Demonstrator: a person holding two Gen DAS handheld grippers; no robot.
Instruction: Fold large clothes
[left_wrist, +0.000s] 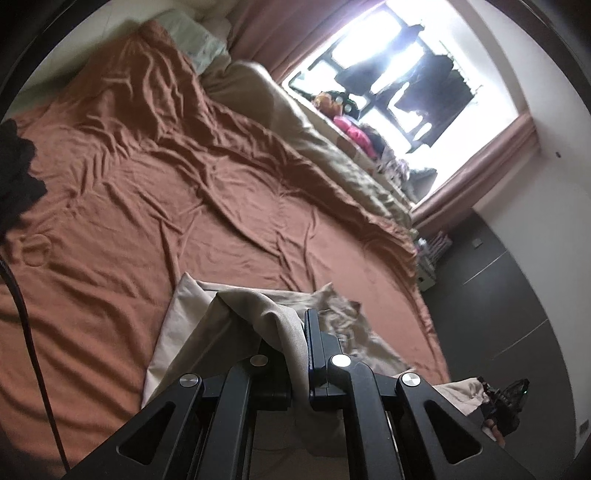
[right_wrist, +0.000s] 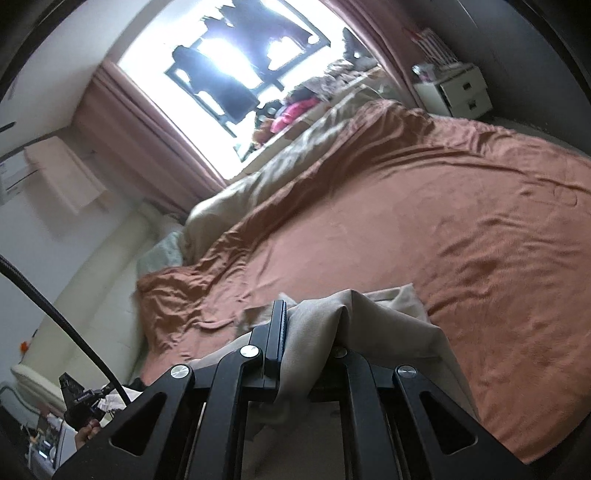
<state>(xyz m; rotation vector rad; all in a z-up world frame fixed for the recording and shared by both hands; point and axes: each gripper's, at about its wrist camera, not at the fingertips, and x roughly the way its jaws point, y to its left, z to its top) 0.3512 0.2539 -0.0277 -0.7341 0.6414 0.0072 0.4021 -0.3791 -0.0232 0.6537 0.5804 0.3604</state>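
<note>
Folding is just starting: our left gripper (left_wrist: 286, 332) and right gripper (right_wrist: 310, 325) each pinch the beige cloth (left_wrist: 177, 317) tight, lifted above the bed (left_wrist: 184, 184).

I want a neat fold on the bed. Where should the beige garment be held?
Hold the beige garment along its top edge, one claw near each end, from the near side of the bed. The left claw and right claw are each shut on a bunched fold there, and the cloth trails onto the bed beyond.
</note>
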